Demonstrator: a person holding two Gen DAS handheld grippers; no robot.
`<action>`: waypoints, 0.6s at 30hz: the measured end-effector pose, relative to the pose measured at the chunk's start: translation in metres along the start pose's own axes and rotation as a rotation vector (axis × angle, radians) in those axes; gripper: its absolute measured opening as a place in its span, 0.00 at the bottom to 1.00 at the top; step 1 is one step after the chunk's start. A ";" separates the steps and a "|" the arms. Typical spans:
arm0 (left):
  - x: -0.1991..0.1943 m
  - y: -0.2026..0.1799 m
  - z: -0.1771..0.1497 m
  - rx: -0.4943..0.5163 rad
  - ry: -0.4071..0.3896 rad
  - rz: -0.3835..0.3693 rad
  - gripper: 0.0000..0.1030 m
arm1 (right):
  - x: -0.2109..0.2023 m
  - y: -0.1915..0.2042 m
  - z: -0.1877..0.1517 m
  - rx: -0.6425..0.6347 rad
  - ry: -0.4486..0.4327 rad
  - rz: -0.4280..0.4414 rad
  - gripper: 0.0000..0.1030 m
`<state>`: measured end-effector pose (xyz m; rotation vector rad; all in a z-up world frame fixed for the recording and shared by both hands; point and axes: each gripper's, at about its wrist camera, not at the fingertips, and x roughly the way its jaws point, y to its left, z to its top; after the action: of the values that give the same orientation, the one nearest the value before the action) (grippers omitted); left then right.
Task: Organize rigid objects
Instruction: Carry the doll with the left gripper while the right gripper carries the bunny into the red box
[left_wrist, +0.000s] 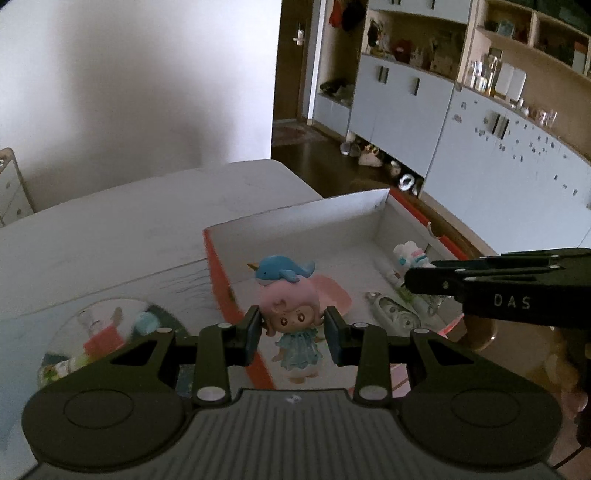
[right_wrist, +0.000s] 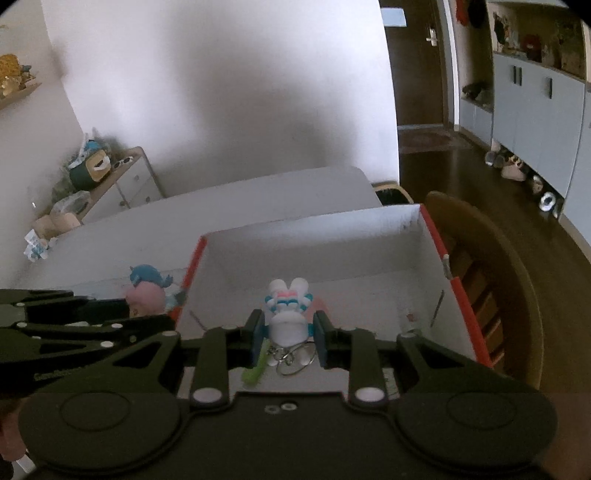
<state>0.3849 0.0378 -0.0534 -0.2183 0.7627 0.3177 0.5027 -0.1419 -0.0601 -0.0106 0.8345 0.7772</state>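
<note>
The doll's (left_wrist: 293, 321) feet are blurry – the left gripper (left_wrist: 293, 325) squeezes her pink-haired head. The right gripper (right_wrist: 288, 332) clamps a white bunny (right_wrist: 287, 317) over the box (right_wrist: 314, 225).

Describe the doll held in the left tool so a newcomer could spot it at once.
Start at the shallow white box with orange-red outer sides on the pale table. Over its near left edge, the left tool grips the doll by the head. Unlike the white rabbit keychain nearby, it has pink hair, a teal dress and a blue whale on top.
</note>
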 end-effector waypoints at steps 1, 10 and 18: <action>0.005 -0.003 0.003 0.002 0.007 0.002 0.35 | 0.002 -0.005 0.001 -0.003 0.009 0.004 0.26; 0.061 -0.031 0.011 0.040 0.114 0.025 0.35 | 0.038 -0.032 0.005 -0.046 0.086 -0.017 0.26; 0.101 -0.041 0.007 0.029 0.213 0.038 0.35 | 0.067 -0.046 -0.001 -0.104 0.160 -0.040 0.26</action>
<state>0.4731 0.0224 -0.1164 -0.2127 0.9822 0.3229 0.5587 -0.1344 -0.1190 -0.1831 0.9418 0.7884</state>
